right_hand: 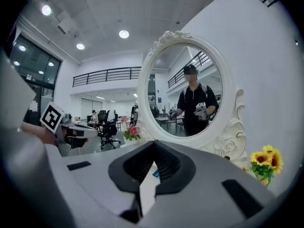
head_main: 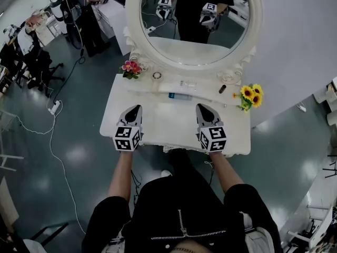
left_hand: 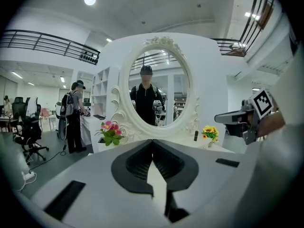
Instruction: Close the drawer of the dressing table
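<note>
The white dressing table (head_main: 158,125) with its oval mirror (head_main: 194,20) stands right in front of me. No drawer sticks out past its scalloped front edge (head_main: 179,148); the drawer front itself is hidden under the top. My left gripper (head_main: 136,108) hovers over the front left of the tabletop, shut and holding nothing. My right gripper (head_main: 202,108) hovers over the front right, also shut and holding nothing. In the left gripper view the left gripper (left_hand: 152,140) points at the mirror, with the right gripper (left_hand: 237,118) beside it. The right gripper view shows the right gripper (right_hand: 153,142) with its tips together.
Pink flowers (head_main: 130,67) stand at the table's back left, sunflowers (head_main: 251,95) at its right end. A flat blue item (head_main: 180,96) and a small dark bottle (head_main: 222,89) lie near the mirror. A person (head_main: 84,9) stands at a desk far left. A power strip (head_main: 54,107) lies on the floor.
</note>
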Tool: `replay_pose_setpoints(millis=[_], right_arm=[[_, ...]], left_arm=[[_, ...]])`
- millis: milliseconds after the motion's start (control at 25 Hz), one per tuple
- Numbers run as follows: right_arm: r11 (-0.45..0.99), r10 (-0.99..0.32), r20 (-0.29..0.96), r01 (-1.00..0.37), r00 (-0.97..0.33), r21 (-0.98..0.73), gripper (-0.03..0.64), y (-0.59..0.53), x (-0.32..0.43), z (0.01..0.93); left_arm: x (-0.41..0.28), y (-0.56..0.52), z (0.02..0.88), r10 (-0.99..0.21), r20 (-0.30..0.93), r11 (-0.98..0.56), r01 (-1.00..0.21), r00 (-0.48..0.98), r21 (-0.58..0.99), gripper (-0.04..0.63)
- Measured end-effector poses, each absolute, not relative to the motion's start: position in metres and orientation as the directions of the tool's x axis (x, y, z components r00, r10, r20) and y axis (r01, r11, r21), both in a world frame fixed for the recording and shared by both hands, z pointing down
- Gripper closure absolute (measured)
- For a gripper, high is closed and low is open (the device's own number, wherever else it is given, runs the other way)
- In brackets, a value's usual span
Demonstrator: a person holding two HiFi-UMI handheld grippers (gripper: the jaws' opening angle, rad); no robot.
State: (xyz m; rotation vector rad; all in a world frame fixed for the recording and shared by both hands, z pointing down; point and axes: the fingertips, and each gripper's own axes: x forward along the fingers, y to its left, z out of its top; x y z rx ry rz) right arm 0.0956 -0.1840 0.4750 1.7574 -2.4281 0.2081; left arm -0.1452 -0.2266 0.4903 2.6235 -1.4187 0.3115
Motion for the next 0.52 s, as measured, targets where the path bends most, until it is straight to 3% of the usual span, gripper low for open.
replay_pose_setpoints(millis=[520], right_arm=[[0.301,-0.934,0.194,-0.953,-0.302,-0.033,0.615,-0.1744,0.0884,0.4754]], left_arm=[[-0.1549,-0.2174,0.4965,-0.807,0.258,-0.542,-0.84,0.53,0.031,0.574]])
